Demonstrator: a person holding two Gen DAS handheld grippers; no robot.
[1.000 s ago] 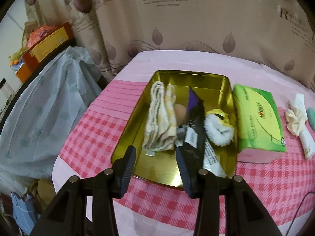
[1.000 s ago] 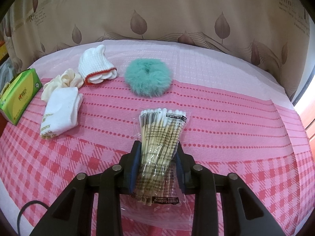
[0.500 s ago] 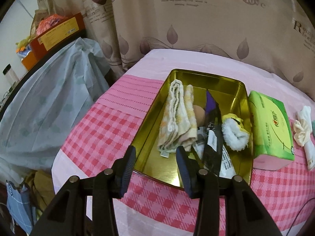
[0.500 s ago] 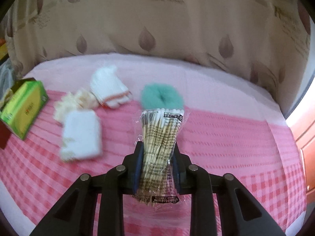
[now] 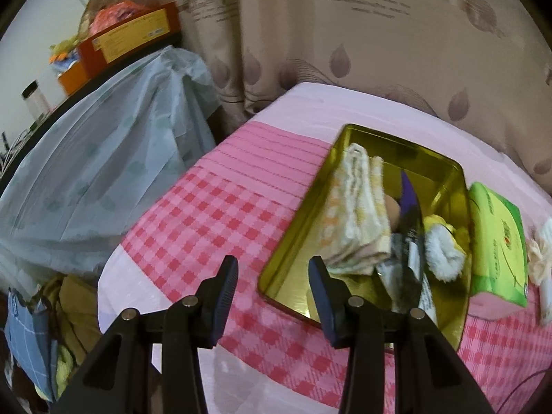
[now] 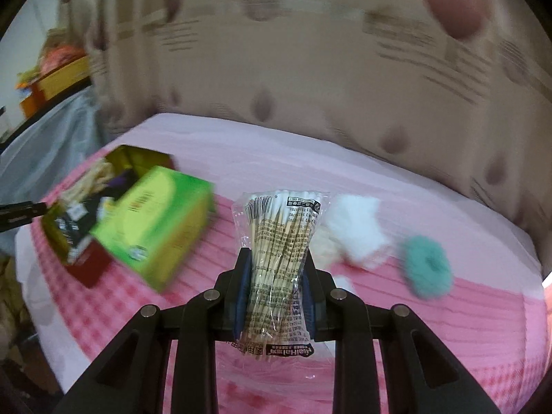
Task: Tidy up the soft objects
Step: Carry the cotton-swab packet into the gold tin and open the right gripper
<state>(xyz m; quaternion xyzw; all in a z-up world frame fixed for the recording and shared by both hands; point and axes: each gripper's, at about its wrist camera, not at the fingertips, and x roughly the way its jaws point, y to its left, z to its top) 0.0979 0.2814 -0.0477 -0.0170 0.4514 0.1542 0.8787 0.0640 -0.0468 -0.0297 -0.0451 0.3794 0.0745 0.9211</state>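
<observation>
My right gripper (image 6: 276,258) is shut on a clear packet of cotton swabs (image 6: 279,241), held upright above the pink cloth. The view is blurred. To its left stand a green tissue pack (image 6: 155,220) and the gold tin (image 6: 55,234); to its right lie white socks (image 6: 358,227) and a teal scrunchie (image 6: 427,265). My left gripper (image 5: 272,269) is open with nothing between its fingers, at the tin's near left corner (image 5: 293,245). The tin holds a folded towel (image 5: 355,217), a dark packet (image 5: 412,234) and a fluffy yellow-white item (image 5: 443,252).
The table's left edge drops off beside a grey plastic-covered piece of furniture (image 5: 96,172). A patterned curtain (image 5: 345,51) hangs behind the table. An orange box (image 5: 131,38) sits on a shelf at the far left. Clothes lie on the floor (image 5: 41,327).
The right gripper has lifted the swab packet off the cloth and swung left, bringing the tissue pack and tin into view. The left gripper has drifted left, so the tin now sits to its right.
</observation>
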